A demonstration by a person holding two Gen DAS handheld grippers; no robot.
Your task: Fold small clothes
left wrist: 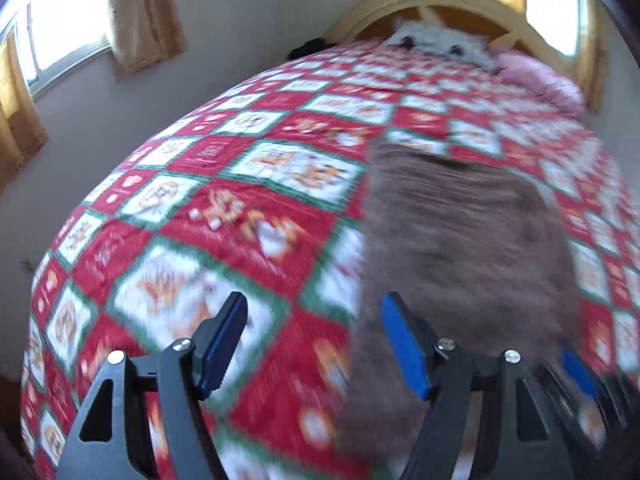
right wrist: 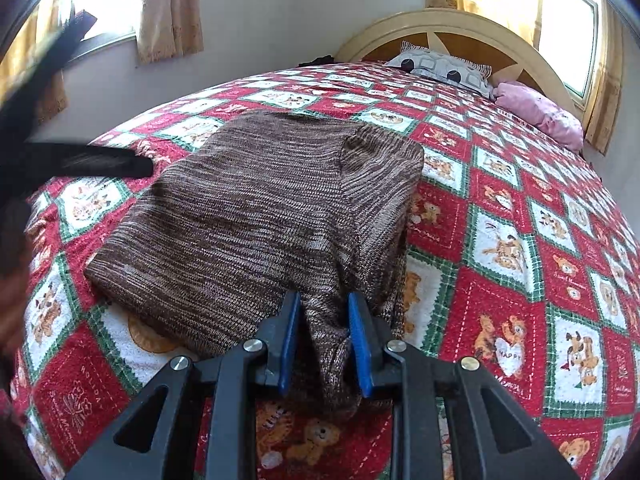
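Observation:
A brown knitted sweater (right wrist: 248,216) lies folded on the red, white and green patchwork quilt (right wrist: 500,208), one sleeve laid over its right side. My right gripper (right wrist: 324,304) is shut on a bunched fold of the sweater at its near right corner, and the knit fills the gap between the blue pads. In the blurred left wrist view, my left gripper (left wrist: 312,308) is open over bare quilt (left wrist: 180,200), with nothing between its fingers. Just to its right lies the sweater (left wrist: 460,240), whose left edge runs past the right finger. The left gripper (right wrist: 100,164) shows as a dark blur at the sweater's far left.
At the head of the bed a grey patterned pillow (right wrist: 440,66) and a pink pillow (right wrist: 540,112) rest against the arched wooden headboard (right wrist: 452,24). Curtained windows (right wrist: 168,8) line the wall. The bed's left edge (left wrist: 48,248) drops off beside a pale wall.

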